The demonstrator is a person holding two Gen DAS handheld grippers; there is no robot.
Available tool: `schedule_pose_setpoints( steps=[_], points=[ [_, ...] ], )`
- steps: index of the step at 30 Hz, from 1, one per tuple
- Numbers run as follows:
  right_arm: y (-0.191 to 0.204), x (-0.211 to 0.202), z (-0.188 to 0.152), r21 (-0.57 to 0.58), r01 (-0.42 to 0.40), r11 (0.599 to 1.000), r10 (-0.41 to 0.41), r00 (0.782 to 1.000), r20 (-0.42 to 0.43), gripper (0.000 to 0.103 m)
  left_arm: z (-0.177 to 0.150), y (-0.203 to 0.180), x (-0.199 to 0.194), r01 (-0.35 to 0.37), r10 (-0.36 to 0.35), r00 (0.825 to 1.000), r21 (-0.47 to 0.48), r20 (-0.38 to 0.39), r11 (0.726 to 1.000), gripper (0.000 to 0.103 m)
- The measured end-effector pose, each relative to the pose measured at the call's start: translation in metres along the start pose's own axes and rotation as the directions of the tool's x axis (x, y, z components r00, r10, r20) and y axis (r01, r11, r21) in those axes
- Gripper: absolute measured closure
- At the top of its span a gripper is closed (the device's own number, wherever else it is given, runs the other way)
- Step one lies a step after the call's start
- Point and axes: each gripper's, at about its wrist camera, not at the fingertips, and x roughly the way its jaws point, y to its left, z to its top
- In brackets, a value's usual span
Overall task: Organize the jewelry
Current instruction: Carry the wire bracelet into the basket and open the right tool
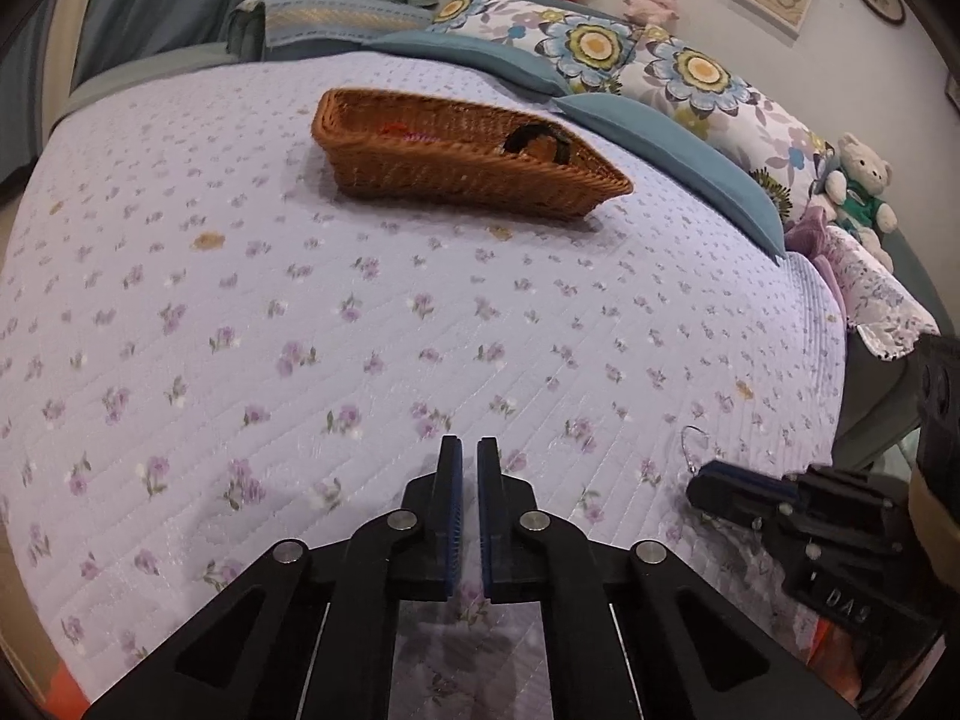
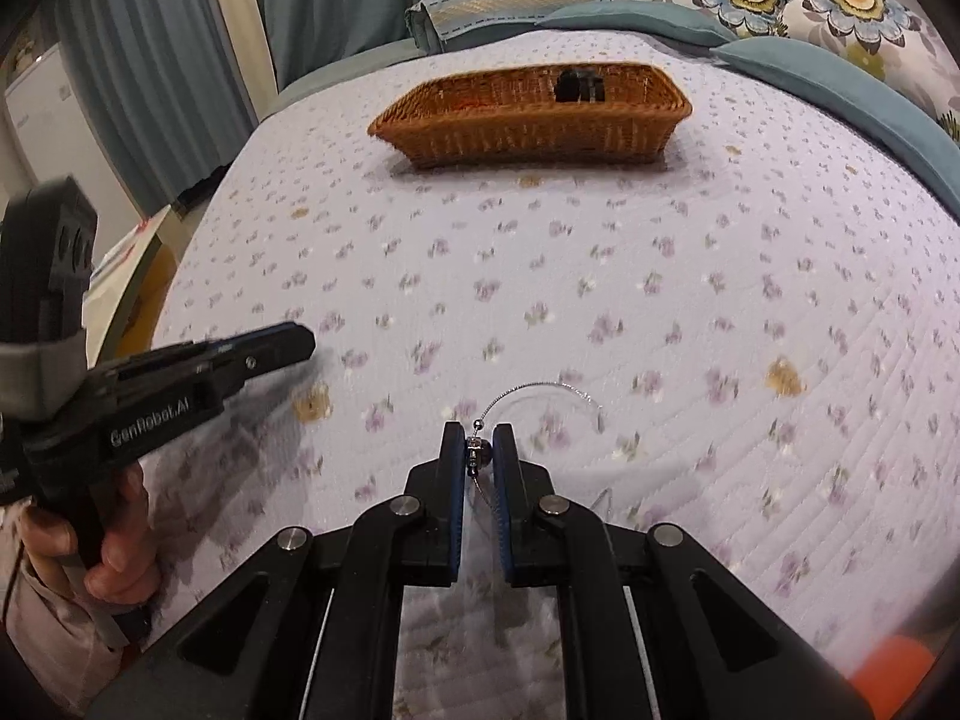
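Note:
A brown wicker basket (image 1: 456, 153) sits on the bed's far half; it also shows in the right wrist view (image 2: 531, 117). It holds a dark item (image 1: 537, 141) and something red (image 1: 396, 131). My right gripper (image 2: 478, 450) is shut on a thin silver wire bracelet (image 2: 540, 387) by its beaded clasp, just above the quilt; the loop arcs forward to the right. The bracelet also shows in the left wrist view (image 1: 693, 447) at the right gripper's tip (image 1: 729, 480). My left gripper (image 1: 470, 456) is shut and empty over the quilt, and shows at the left of the right wrist view (image 2: 288, 342).
A lilac floral quilt (image 1: 360, 330) covers the bed. Blue and flowered pillows (image 1: 672, 90) line the far right side, with a teddy bear (image 1: 858, 180) beyond. Curtains (image 2: 150, 60) hang at the left, past the bed's edge.

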Motion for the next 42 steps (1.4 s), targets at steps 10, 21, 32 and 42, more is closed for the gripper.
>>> schedule_pose_setpoints(
  steps=[10, 21, 32, 42],
  points=[
    [-0.011, -0.004, 0.095, -0.085, 0.061, 0.995, -0.047, 0.985, 0.163, 0.092, 0.079, -0.018, 0.004, -0.053, 0.044, 0.995, 0.094, 0.092, 0.994, 0.099],
    [-0.034, 0.027, 0.212, -0.069, -0.006, 0.998, 0.025, 0.963, 0.269, 0.092, 0.173, -0.008, 0.045, -0.087, 0.069, 0.984, 0.105, 0.165, 0.991, 0.099],
    [-0.060, 0.096, 0.268, 0.039, -0.205, 0.978, 0.193, 0.958, 0.210, 0.092, 0.214, 0.026, 0.114, -0.014, 0.012, 0.994, 0.022, 0.109, 1.000, 0.100],
    [-0.077, 0.137, 0.260, 0.130, -0.200, 0.971, 0.183, 0.974, 0.133, 0.091, 0.211, 0.035, 0.130, 0.002, -0.003, 0.997, 0.014, 0.081, 1.000, 0.099]
  ],
)
